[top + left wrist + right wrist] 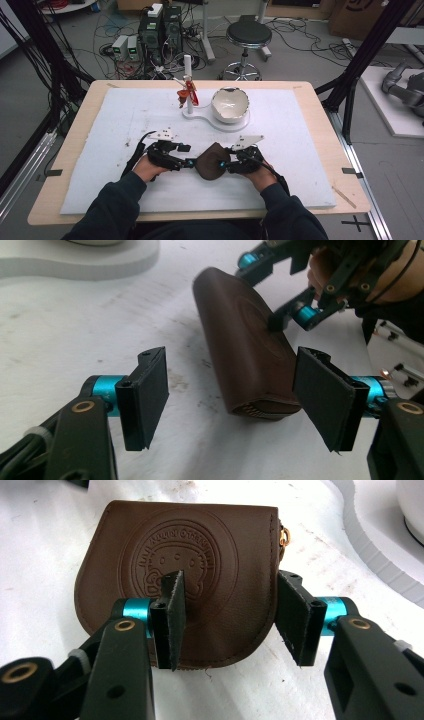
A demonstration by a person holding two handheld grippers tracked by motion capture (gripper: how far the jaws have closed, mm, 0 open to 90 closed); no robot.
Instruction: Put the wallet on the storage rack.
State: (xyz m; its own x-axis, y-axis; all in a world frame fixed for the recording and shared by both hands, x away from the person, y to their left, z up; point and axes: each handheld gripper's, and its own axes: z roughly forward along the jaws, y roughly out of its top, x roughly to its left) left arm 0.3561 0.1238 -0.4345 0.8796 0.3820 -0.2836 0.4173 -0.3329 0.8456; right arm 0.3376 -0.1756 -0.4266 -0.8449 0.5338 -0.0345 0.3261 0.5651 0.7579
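A brown leather pouch (211, 161) with a round embossed emblem (177, 555) lies on the white board near the front middle. My right gripper (227, 164) comes at it from the right. One pad presses on the pouch's (150, 540) top face and the other sits at its edge by the gold zip ring, so the right gripper (232, 615) is shut on it. My left gripper (191, 162) is at the pouch's left end. In the left gripper view the left gripper (230, 390) stands open, with the near end of the pouch (250, 350) just ahead between the jaws and untouched.
A white bowl (230, 104) sits on a white stand base (200, 114) at the back middle, beside a post with a red-orange item (189, 92). The white foam board (125, 125) covers most of the wooden table (320, 115). A stool (248, 35) and computers stand beyond.
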